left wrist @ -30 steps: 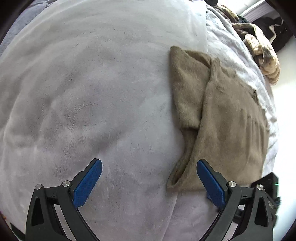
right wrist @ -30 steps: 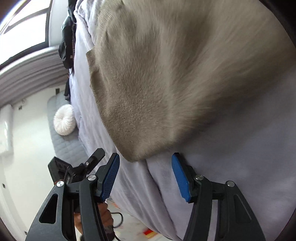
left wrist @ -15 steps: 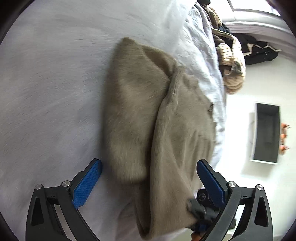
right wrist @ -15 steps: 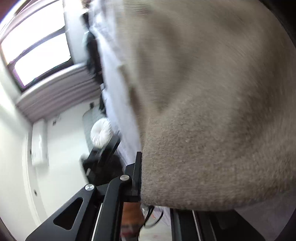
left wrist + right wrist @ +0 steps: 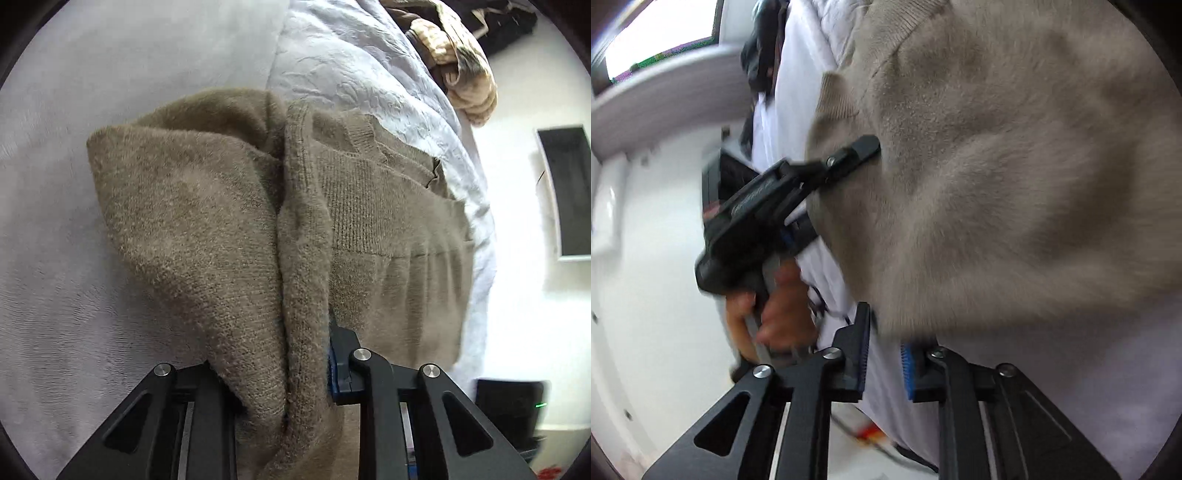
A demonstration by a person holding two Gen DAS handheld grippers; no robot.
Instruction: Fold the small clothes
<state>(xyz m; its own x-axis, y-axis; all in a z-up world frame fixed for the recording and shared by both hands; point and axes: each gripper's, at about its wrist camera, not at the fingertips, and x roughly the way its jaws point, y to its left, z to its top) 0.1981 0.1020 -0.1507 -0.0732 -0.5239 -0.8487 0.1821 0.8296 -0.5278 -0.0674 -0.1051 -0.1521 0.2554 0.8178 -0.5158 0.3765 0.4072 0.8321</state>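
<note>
A taupe knitted sweater [image 5: 207,221] lies partly folded on a pale lavender fleece blanket [image 5: 55,277]. My left gripper [image 5: 280,369] is closing on a bunched fold of the sweater's near edge. The cloth fills the gap and hides the left pad, and the right blue pad [image 5: 338,365] presses against it. In the right wrist view the sweater [image 5: 1015,166] fills the upper right. My right gripper [image 5: 886,358] sits just under its lower edge with jaws opening. A narrow gap shows between the pads, with only blanket behind it. The left gripper [image 5: 849,155] and the hand [image 5: 775,306] holding it show at the sweater's left edge.
A quilted pale bedspread [image 5: 369,74] runs along the bed's right edge. A heap of beige patterned clothes [image 5: 461,74] lies at the top right. On the white floor are a dark tray [image 5: 569,192] and a black device [image 5: 513,410] with a green light. A window [image 5: 657,37] is at the upper left.
My left gripper swung right over the sweater and went from wide open to closed on its fold. My right gripper clamped the sweater's corner, rose a little, then its pads parted.
</note>
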